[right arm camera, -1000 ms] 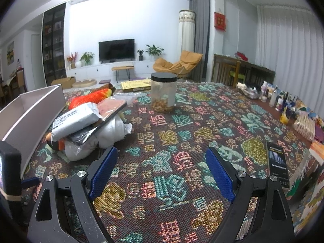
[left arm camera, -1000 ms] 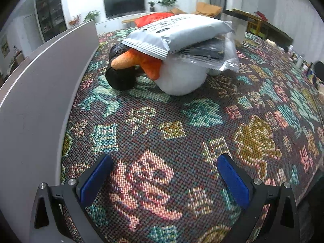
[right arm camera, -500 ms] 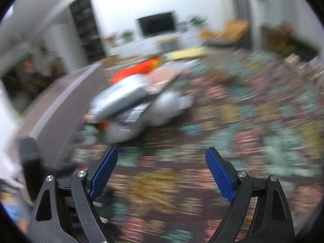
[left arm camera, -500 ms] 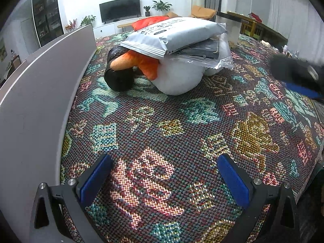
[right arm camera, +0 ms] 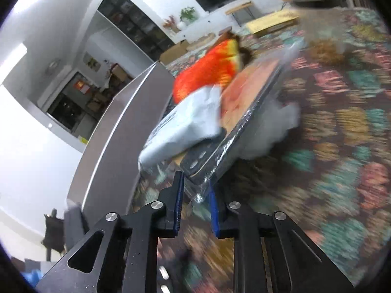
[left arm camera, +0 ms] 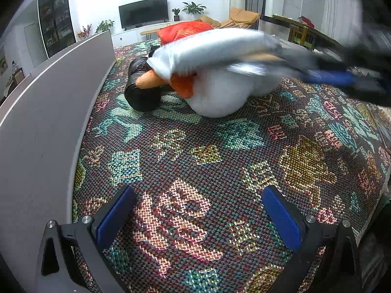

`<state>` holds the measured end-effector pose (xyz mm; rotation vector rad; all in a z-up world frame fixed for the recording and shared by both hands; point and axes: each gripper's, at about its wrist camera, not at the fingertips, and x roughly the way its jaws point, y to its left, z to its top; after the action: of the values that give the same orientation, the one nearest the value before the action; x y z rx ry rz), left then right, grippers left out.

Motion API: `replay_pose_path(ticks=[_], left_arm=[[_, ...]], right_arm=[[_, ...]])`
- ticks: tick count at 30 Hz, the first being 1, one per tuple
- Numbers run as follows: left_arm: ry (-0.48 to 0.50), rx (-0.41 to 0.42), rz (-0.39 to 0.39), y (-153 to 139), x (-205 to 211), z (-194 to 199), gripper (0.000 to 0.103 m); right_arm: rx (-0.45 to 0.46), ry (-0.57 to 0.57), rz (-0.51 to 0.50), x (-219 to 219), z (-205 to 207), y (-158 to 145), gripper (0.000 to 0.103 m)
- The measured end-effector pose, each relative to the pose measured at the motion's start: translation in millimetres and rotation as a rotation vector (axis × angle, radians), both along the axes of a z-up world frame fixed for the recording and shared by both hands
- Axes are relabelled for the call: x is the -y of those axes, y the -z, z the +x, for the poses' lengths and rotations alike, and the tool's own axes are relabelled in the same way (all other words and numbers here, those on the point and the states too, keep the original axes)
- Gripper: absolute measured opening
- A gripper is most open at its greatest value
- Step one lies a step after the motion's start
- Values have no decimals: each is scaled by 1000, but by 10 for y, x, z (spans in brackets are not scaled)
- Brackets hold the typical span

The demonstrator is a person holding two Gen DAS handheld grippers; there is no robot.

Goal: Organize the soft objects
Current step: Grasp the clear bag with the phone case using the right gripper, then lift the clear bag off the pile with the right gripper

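A pile of soft things lies on the patterned tablecloth (left arm camera: pixel 220 151): a white plush (left arm camera: pixel 220 97) with an orange part, a black bag (left arm camera: pixel 140 95), a red-orange cushion (right arm camera: pixel 207 73), a grey-white mailer bag (right arm camera: pixel 180 127) and a flat plastic-wrapped package (right arm camera: pixel 244 112). My right gripper (right arm camera: pixel 195 195) is rolled sideways and shut on the near corner of the plastic-wrapped package; it shows blurred in the left wrist view (left arm camera: pixel 337 78). My left gripper (left arm camera: pixel 198 210) is open and empty, low over the cloth, well short of the pile.
A long grey box wall (left arm camera: pixel 48 112) runs along the left of the pile, also in the right wrist view (right arm camera: pixel 122 131). A yellow flat item (right arm camera: pixel 271 22) lies farther back. Table edge at right (left arm camera: pixel 381 175).
My right gripper swung left to the pile, rolled sideways and closed on the wrapped package corner. The mailer bag and package are shifting. My left gripper stayed put.
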<state>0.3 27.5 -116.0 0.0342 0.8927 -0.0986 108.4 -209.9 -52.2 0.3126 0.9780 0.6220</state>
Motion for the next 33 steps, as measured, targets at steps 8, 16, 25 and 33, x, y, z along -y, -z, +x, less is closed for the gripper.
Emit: replay_pose_path(ticks=[8, 16, 25, 33], left_arm=[[0, 3, -1, 8, -1, -7, 103], [-2, 12, -3, 1, 17, -13, 103], [-2, 14, -4, 1, 25, -17, 103], [-2, 15, -5, 2, 29, -19, 103]], right_arm=[[-94, 583, -227, 1420, -225, 232, 34], [161, 547, -485, 646, -578, -90, 83], [-45, 574, -514, 782, -131, 261, 83], [-35, 612, -443, 856, -123, 310, 92]])
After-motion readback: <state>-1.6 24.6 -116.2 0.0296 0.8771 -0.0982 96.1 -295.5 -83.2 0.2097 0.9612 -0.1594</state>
